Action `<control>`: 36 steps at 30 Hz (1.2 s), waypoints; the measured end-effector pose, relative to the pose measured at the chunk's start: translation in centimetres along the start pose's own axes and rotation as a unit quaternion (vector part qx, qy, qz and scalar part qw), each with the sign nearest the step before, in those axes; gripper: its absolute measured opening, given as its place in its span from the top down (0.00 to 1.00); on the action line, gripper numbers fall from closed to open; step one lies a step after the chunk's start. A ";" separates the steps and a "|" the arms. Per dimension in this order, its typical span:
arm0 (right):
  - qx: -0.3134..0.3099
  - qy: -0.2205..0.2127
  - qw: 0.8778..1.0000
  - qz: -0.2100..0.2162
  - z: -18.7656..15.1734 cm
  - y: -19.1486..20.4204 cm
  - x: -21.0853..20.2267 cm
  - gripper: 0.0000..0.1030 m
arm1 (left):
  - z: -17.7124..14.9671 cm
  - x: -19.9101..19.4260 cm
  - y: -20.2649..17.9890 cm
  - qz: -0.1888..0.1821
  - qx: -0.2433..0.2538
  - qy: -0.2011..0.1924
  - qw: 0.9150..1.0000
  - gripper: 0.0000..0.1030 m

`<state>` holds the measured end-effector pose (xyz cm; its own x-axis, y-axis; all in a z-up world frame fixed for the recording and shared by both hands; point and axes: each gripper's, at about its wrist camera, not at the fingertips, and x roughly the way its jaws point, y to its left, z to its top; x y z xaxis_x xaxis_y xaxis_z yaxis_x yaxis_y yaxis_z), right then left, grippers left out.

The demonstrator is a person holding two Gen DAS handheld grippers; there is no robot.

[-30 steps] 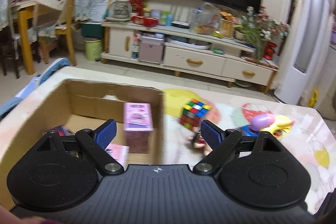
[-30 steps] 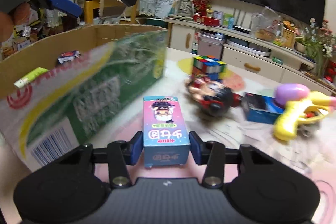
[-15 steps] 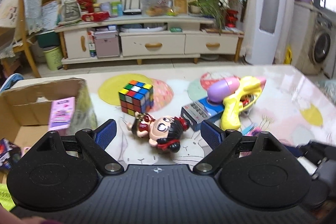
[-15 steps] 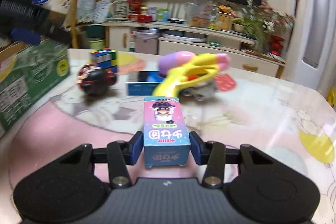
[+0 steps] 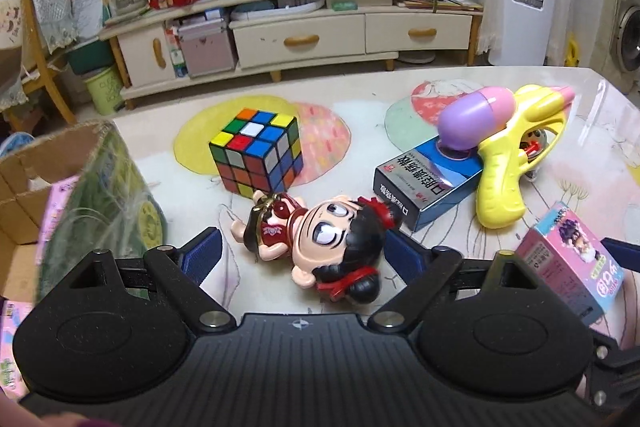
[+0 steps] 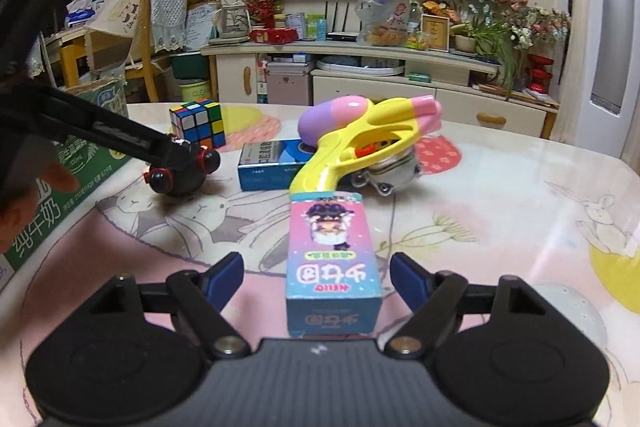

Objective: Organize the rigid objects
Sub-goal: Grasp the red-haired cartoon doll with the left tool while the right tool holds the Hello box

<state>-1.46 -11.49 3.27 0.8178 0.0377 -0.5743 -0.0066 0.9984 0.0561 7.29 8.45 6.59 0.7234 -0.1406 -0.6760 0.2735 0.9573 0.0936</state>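
Observation:
My left gripper (image 5: 302,253) is open, its jaws either side of a cartoon doll (image 5: 320,239) with black hair lying on the table. My right gripper (image 6: 316,275) is open with a pink and blue carton (image 6: 332,267) lying between its jaws, untouched on both sides; the carton also shows in the left wrist view (image 5: 572,259). A Rubik's cube (image 5: 256,155), a blue box (image 5: 428,183) and a yellow and pink water gun (image 5: 508,143) lie beyond the doll. The cardboard box (image 5: 52,187) stands at the left.
The table (image 6: 500,211) has a glossy printed cloth. The box's green side (image 6: 44,187) stands at the left of the right wrist view. The left gripper's arm (image 6: 92,131) reaches over the doll (image 6: 180,175). A TV cabinet (image 5: 304,27) stands behind the table.
My right gripper opened and let go of the pink carton, which now lies on the table. My left gripper moved from over the cardboard box to the doll and came close around it.

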 end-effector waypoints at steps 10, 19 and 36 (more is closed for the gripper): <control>0.000 0.004 1.000 0.009 0.3 -0.5 0.6 0.15 | 0.5 2.3 -0.2 -0.013 -0.022 0.013 1.000 0.00; 0.013 0.008 1.000 0.007 0.3 -1.0 0.9 0.16 | 0.6 2.8 0.4 -0.002 -0.062 0.007 0.998 0.00; 0.014 0.016 1.000 0.010 0.0 -1.3 1.3 0.56 | -1.0 0.4 0.1 0.033 -0.101 -0.014 0.994 0.00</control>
<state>-0.38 -12.72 2.50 0.7994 0.0597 -0.5979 -0.0063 0.9958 0.0911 6.99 8.71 5.61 0.7540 -0.0799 -0.6519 0.0942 0.9955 -0.0131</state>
